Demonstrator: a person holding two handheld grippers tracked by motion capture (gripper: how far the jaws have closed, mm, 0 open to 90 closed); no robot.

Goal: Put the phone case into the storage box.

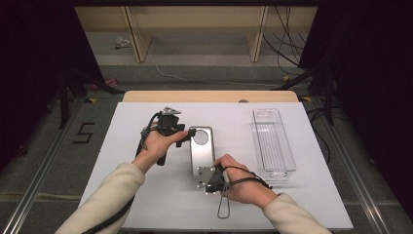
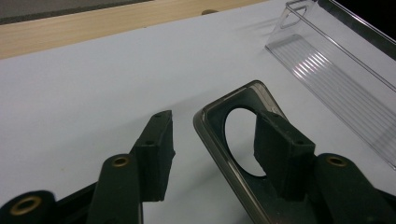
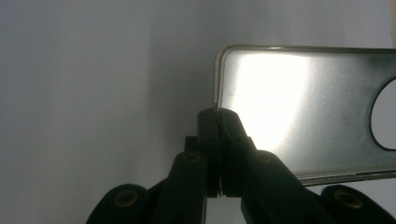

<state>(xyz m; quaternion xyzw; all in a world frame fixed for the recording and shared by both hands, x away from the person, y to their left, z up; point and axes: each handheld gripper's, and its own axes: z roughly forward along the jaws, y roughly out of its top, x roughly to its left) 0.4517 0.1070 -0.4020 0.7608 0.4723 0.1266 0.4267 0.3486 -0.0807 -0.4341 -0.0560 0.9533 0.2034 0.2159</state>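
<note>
A silver-grey phone case (image 1: 202,155) with a round camera hole lies on the white table top (image 1: 141,195). My right gripper (image 1: 201,173) is shut on the case's near left corner; in the right gripper view the two jaws (image 3: 218,116) meet on the rim of the case (image 3: 299,102). My left gripper (image 1: 189,134) comes in from the left at the far end of the case. In the left gripper view its jaws (image 2: 217,128) straddle the case's rim (image 2: 210,135): one pad (image 2: 280,149) sits inside by the hole, while the other pad (image 2: 156,149) stands apart outside.
A clear, long plastic tray (image 1: 272,141) stands empty at the right of the table, and its wall (image 2: 336,70) lies beyond the case in the left gripper view. A wooden strip (image 1: 209,96) runs along the table's far edge. Cables trail from both grippers.
</note>
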